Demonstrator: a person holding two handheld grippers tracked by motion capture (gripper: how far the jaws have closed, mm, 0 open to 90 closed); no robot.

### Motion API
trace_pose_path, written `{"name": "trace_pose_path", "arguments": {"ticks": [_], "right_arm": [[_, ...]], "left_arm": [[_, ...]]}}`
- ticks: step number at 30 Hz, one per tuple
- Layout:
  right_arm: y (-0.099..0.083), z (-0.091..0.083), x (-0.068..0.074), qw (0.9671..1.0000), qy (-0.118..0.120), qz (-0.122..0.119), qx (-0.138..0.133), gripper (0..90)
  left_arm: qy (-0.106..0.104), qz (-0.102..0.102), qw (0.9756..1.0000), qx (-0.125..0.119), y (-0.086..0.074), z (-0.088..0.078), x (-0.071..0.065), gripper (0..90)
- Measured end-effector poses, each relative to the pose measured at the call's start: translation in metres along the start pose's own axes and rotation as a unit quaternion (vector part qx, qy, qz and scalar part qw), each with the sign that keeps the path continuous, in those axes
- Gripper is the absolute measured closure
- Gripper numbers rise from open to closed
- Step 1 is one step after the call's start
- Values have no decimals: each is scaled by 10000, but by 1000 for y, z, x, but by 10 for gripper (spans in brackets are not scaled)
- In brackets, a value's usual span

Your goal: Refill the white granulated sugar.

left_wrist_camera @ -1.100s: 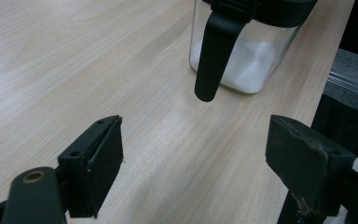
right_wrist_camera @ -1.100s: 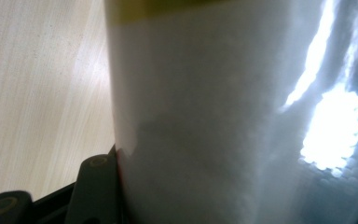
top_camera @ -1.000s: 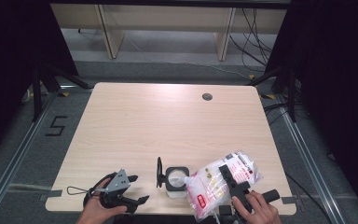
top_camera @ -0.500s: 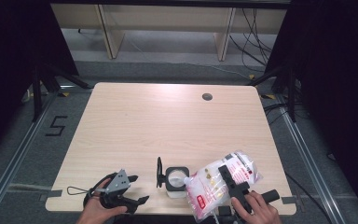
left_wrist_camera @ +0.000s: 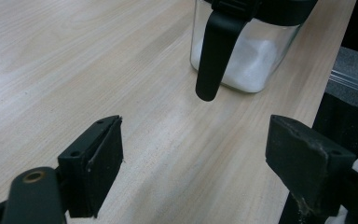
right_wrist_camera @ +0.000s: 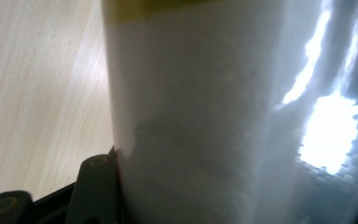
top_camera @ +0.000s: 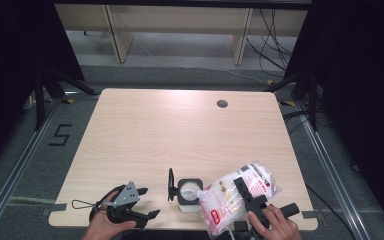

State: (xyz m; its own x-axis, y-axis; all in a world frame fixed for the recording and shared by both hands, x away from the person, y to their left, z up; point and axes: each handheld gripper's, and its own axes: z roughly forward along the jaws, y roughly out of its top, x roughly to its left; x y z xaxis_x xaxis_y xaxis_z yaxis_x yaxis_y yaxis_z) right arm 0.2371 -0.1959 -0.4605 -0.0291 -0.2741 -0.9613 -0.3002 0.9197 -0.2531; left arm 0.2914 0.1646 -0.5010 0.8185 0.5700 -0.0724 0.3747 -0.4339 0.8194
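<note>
A clear jar (top_camera: 189, 192) with white powder in it stands near the table's front edge, its black lid (top_camera: 170, 184) flipped up on its left side. My right gripper (top_camera: 243, 189) is shut on a plastic bag of white granules (top_camera: 230, 200), held tilted with its lower end beside the jar's mouth. In the right gripper view the bag (right_wrist_camera: 205, 116) presses against the left finger (right_wrist_camera: 95, 186); the other finger is hidden behind it. My left gripper (top_camera: 149, 202) rests open at the front left, nothing between its fingers. From the left gripper view the jar (left_wrist_camera: 247, 60) and its hanging lid (left_wrist_camera: 214, 51) lie ahead of the left gripper (left_wrist_camera: 196, 158).
The wooden table (top_camera: 180, 135) has a round cable hole (top_camera: 222, 103) at the back right. Its front edge (top_camera: 80, 220) runs just under both hands. Dark curtains and cables surround the table.
</note>
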Motion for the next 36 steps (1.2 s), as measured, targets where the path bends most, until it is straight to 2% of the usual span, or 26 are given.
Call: {"name": "trace_pose_path", "arguments": {"ticks": [17,19,21,22,23,26,27,28,29,30,34,35,36], "right_arm": [[1,-1,-2,9999,-52,-103,-18,464],[0,0,-4,9995,-65,-296,-56,464],[1,0,-5,9994,-131,-314,-91,465],[0,0,-2,9997,-102,-186,-113,465],[1,0,-4,9994,-138,-300,-110,465],[0,0,-3,9998,-77,-193,-75,465],[0,0,-3,9997,-105,-191,-94,466],[1,-1,-5,9994,-150,-309,-102,466],[1,-1,-5,9993,-153,-317,-96,467],[1,-1,-4,9996,-71,-286,-45,467],[1,-1,-5,9996,-81,-276,-57,469],[1,-1,-4,9996,-77,-263,-51,470],[1,-2,-4,9998,-84,-205,-26,470]], "left_arm": [[-1,4,10000,-4,0,0,0,185],[8,28,10000,27,0,0,1,185],[-5,42,10000,-12,0,0,0,186],[-16,174,9998,-11,1,0,2,185],[0,10,10000,1,0,0,0,185],[0,6,10000,-2,0,0,0,185],[-1,4,10000,-6,0,0,0,185],[4,8,10000,-2,0,0,0,185],[4,71,10000,46,0,0,1,185],[0,41,10000,31,0,0,1,185],[-11,5,10000,9,0,0,0,185],[20,57,10000,33,0,0,1,185],[0,5,10000,-2,0,0,0,185]]}}
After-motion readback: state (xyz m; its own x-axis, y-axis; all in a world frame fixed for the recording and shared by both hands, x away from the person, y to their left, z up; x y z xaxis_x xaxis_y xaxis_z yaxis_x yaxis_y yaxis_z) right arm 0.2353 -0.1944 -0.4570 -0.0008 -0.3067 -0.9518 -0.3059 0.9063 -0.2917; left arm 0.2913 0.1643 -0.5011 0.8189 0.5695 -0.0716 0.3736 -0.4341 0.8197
